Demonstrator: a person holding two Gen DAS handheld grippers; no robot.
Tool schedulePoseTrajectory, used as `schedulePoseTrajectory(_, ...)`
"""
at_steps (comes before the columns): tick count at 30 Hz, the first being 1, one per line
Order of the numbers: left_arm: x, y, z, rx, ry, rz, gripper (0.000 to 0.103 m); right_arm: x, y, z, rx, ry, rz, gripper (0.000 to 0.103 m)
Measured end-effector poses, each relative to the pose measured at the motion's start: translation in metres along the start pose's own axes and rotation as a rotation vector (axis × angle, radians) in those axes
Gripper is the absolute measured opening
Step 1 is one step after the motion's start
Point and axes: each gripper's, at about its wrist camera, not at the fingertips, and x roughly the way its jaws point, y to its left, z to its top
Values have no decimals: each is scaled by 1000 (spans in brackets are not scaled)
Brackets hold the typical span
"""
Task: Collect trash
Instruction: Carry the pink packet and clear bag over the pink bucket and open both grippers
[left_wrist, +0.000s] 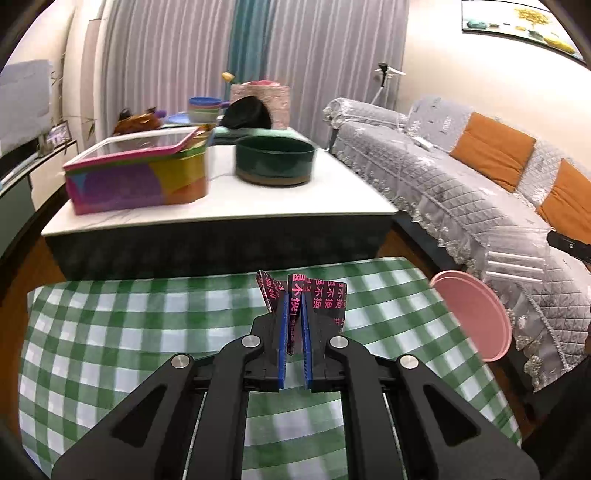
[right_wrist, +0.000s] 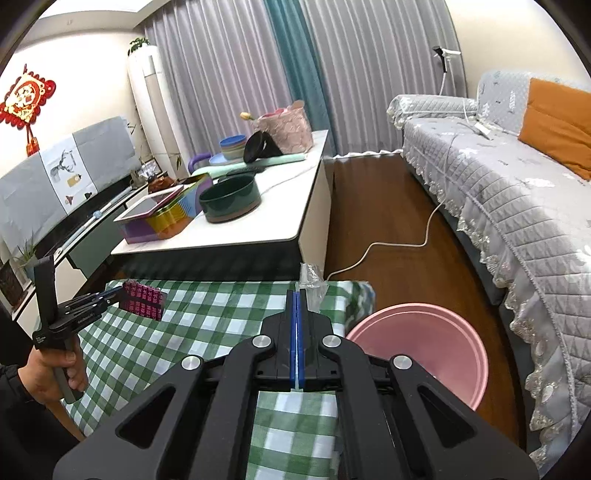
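Observation:
My left gripper (left_wrist: 294, 308) is shut on a black wrapper with pink characters (left_wrist: 325, 295), held above the green checked tablecloth (left_wrist: 147, 332). From the right wrist view the same left gripper (right_wrist: 110, 294) appears at the left with the black wrapper (right_wrist: 144, 300), a hand around its handle. My right gripper (right_wrist: 297, 295) is shut on a crumpled clear plastic wrapper (right_wrist: 313, 280) over the cloth's far edge. That clear plastic wrapper (left_wrist: 517, 254) also shows at the right of the left wrist view. A pink bin (right_wrist: 424, 343) stands on the floor right of the cloth, also seen as the pink bin (left_wrist: 476, 314).
Beyond the cloth stands a white coffee table (left_wrist: 229, 206) bearing a colourful tin box (left_wrist: 140, 177), a dark green bowl (left_wrist: 275, 158) and stacked dishes. A grey-covered sofa (right_wrist: 517, 206) with orange cushions runs along the right. A white cable (right_wrist: 391, 245) lies on the wooden floor.

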Motion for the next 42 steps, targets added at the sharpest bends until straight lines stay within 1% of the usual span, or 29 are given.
schedulePoseTrajectory(7, 2, -60, 7, 16, -16, -56, 7, -17, -32, 0, 0, -31, -43, 0)
schedulePoseTrajectory(11, 11, -92, 7, 15, -4, -82, 7, -18, -52, -8, 24, -29, -67, 0)
schedulePoseTrajectory(16, 23, -132, 6, 30, 8, -120, 7, -25, -73, -7, 53, -53, -85, 0)
schedulePoseTrajectory(17, 25, -138, 6, 33, 11, -124, 7, -26, -76, -7, 51, -58, -99, 0)
schedulePoseTrajectory(21, 37, -164, 5, 46, 27, -143, 7, -25, -91, -7, 89, -64, -104, 0)
schedulePoseTrajectory(24, 48, -184, 2, 74, 44, -149, 7, -24, -100, -5, 104, -75, -119, 0)
schedulePoseTrajectory(27, 56, -197, 1, 88, 55, -158, 7, -22, -107, -3, 117, -87, -138, 0)
schedulePoseTrajectory(33, 76, -223, -1, 116, 80, -172, 7, -9, -115, -2, 127, -72, -143, 0)
schedulePoseTrajectory(42, 108, -250, -4, 140, 122, -190, 7, 6, -112, -1, 120, -49, -145, 0)
